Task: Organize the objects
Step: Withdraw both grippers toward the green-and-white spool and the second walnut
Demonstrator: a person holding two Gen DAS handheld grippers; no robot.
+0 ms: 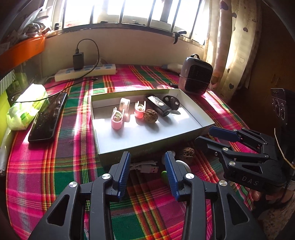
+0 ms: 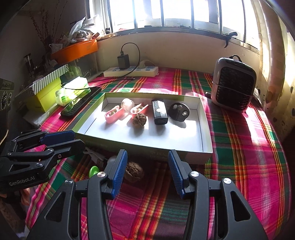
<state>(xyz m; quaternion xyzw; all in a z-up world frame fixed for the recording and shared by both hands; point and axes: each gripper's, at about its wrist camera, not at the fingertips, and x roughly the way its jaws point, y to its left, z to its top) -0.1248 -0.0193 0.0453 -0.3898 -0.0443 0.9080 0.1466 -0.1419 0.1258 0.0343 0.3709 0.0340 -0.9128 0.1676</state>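
Bright daylight pours through a barred window (image 2: 177, 13) above a cream wall (image 2: 184, 49); a patterned curtain (image 1: 230, 46) hangs right; plaid cloth (image 2: 248, 138) covers the counter.

The stuff in front of the white tray (image 1: 103, 153) is mostly blocked: the left tongs (image 1: 147, 172) cover most of a white round thing (image 1: 181, 163) and a green bit (image 1: 164, 174), can't tell what either is. White USB cable (image 1: 145, 166) runs behind a pad. Second walnut (image 2: 133, 172), also before the tray, is half hidden.
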